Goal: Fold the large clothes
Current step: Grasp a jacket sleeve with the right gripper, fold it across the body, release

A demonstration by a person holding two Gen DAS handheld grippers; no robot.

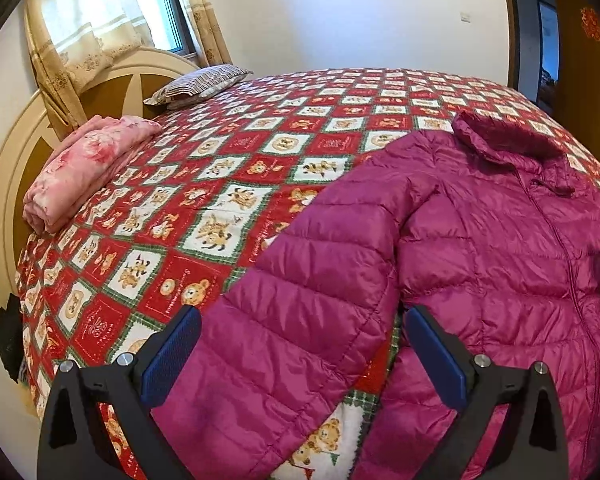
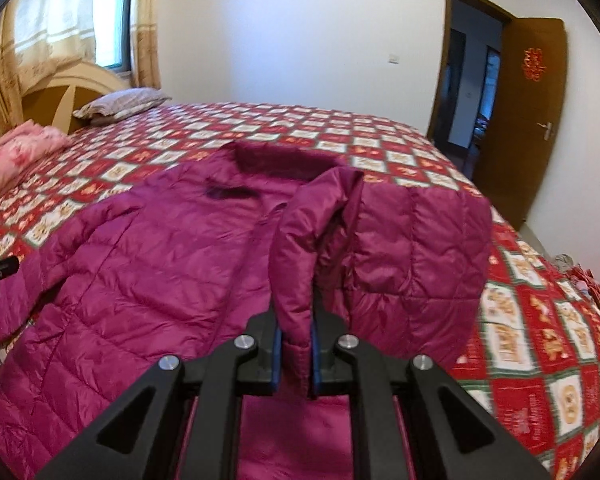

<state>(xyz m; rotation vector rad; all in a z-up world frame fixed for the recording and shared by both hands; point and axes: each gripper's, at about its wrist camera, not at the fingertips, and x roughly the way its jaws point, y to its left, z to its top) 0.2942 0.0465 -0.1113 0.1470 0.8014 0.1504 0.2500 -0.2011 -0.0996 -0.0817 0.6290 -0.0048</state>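
Right gripper pinched jacket's right sleeve; best carried leftward across chest. Left gripper gaped wide over the left sleeve.

home bedroom | bed | pillow | curtained window | door

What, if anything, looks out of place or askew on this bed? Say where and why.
Little stands out. The magenta puffer jacket lies spread on the quilt, but one sleeve is lifted and bunched, clamped in the right gripper, mid-fold. The left gripper is open over the other sleeve.
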